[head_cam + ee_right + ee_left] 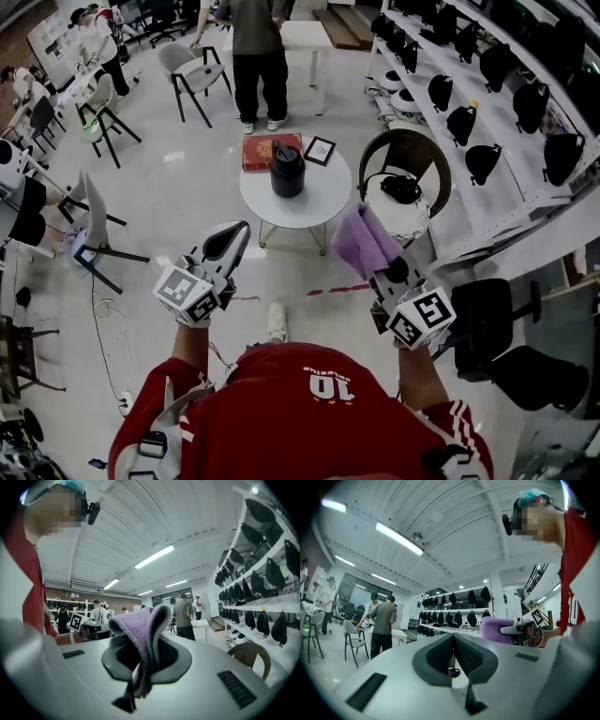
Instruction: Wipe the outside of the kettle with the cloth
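Observation:
A black kettle point(288, 170) stands on the small round white table point(319, 202), well ahead of both grippers. My right gripper point(382, 269) is shut on a folded purple cloth point(363, 241), which sticks up between its jaws point(140, 634). The cloth also shows from the side in the left gripper view point(497, 630). My left gripper point(228, 246) is held up at the left with its jaws closed together and nothing between them point(453, 656). Both grippers are in the air, short of the table.
A red book point(258, 152) and a framed picture point(320, 150) lie on the table behind the kettle. A wicker chair point(410, 155) with a round cushion stands to the right, by shelves of black helmets point(483, 84). A person point(257, 56) stands beyond the table; chairs point(192, 75) at left.

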